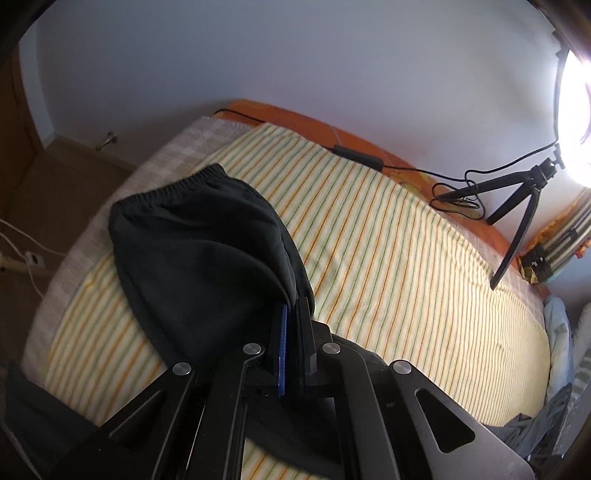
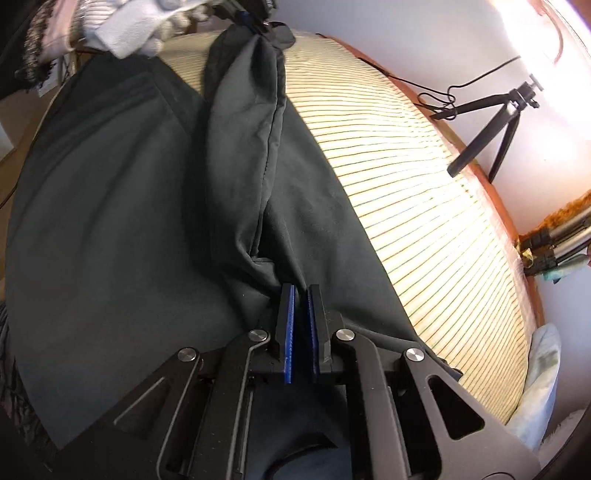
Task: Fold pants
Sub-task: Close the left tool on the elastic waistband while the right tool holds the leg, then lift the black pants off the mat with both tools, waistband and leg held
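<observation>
Pants: the black pants (image 2: 129,206) are lying on the bed's striped sheet (image 1: 388,229), spread over its near side, with the elastic waistband (image 1: 173,186) at the far end toward the wall.
Fold: one part of the cloth is rising as a ridge from the right gripper up to the left gripper, above the flat part.
Left gripper: the left gripper (image 1: 293,306) is pointing steeply down; its fingers are pressed together on an edge of the pants.
Right gripper: the right gripper (image 2: 301,291) is pointing down at the pants; its fingers are standing very narrow and are pinching a gathered fold of the cloth.
Hand: a hand in a white glove (image 2: 140,26) is holding the left gripper at the far end of the ridge.
Tripod: a small black tripod (image 1: 517,210) is standing on the sheet's far edge, well apart from the pants.
</observation>
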Demonstrator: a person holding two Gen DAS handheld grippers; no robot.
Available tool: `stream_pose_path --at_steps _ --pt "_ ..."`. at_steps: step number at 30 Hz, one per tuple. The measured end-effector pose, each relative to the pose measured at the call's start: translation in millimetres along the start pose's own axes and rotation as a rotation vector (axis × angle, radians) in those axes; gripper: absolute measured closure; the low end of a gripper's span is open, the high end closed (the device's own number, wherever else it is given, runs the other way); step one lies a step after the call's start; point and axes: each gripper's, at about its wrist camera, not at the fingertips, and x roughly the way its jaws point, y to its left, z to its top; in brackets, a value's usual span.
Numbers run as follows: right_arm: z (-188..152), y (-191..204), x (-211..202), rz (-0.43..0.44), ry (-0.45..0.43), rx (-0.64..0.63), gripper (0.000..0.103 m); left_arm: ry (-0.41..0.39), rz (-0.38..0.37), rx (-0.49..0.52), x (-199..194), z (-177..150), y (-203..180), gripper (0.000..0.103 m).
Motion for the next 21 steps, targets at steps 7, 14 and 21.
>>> stream_pose_path --at_steps 7,14,21 --pt "2 -2 -49 -0.006 -0.089 0.03 0.099 -0.074 -0.059 0.008 -36 -2 -2 0.101" --pt "-16 19 -108 0.063 -0.165 0.053 0.099 -0.153 -0.143 -0.036 -86 -51 33 0.101" --pt "-49 72 -98 0.147 -0.097 0.027 0.099 -0.063 -0.121 -0.009 -92 -124 64 0.101"
